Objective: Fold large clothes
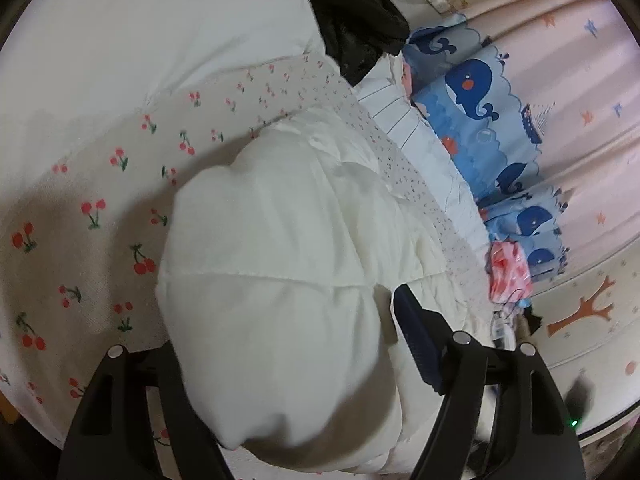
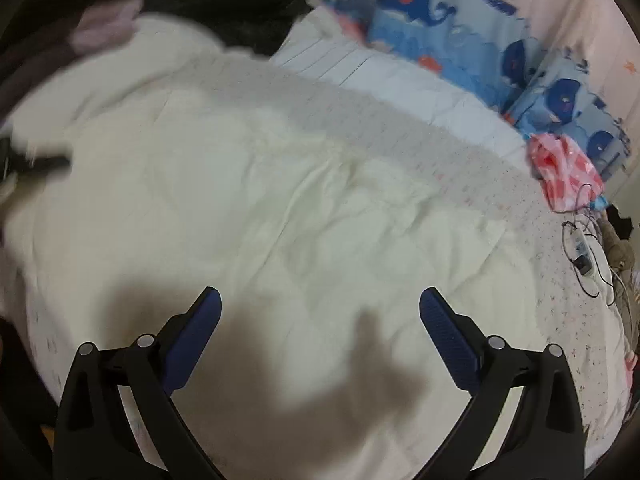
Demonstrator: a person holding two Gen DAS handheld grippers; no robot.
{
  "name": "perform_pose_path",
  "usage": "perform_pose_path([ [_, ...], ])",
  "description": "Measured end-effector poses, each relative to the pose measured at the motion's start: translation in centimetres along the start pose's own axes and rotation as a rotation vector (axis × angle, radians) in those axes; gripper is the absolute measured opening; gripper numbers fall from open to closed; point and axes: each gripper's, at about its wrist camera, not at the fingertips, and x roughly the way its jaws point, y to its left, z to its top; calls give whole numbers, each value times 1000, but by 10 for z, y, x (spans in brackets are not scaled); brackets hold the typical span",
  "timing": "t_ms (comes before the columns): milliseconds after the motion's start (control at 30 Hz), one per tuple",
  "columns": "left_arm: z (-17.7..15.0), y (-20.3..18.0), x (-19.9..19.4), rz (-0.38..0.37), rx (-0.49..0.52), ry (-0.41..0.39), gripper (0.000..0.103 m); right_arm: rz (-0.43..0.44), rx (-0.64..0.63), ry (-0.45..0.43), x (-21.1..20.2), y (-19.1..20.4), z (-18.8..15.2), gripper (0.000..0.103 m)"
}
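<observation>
While we look along the left gripper (image 1: 288, 364), we see a thick fold of the white padded coat (image 1: 280, 264) bulging up between its two arms. The coat hides the left finger entirely, and the right finger's blue pad (image 1: 416, 344) stands a little clear of the cloth, so we cannot tell whether the jaws are clamped on the coat or merely cradling it. The bundle sits above the cherry-print sheet (image 1: 80, 216), with a dark garment (image 1: 356, 20) and a whale-print pillow (image 1: 472, 88) further off. Our worry is that so bulky and slippery a wad could slide out if the hold is shallow, and the fold would then fall open. This gripper tilts down over the bed from the near edge, with its fingers pointing toward the pillow side.

From the right gripper (image 2: 320, 320) the picture is blurred, so we judge it to be in motion. Its jaws are spread wide with nothing between the blue pads (image 2: 196, 336), and it hovers above the coat (image 2: 260, 200), which lies broad and rumpled across the bed. A shadow falls on the cloth just ahead of it. A charger with tangled cable (image 2: 584, 256) and a pink bag (image 2: 564, 172) lie at the right edge of the bed. We would fear a grab taken in haste catching the sheet together with the coat, or pinching only one layer so the fold drags crooked.
</observation>
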Motion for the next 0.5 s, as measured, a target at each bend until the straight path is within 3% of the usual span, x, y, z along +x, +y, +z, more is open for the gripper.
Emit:
perform_pose_path([
  [133,-4,5,9,-9,-36,30,72,22,53,-27,-9,-6,2,96],
  [200,-4,6,9,-13,-39,26,72,-6,65,-108,-20,-17,13,96],
  [267,-4,7,8,-15,-53,25,72,-51,56,-132,-18,-24,35,96],
  [400,-7,5,8,-7,-56,24,72,-159,135,-141,19,-51,95,96],
  [500,-5,5,9,-1,-59,34,72,-174,200,-60,72,-69,123,96],
])
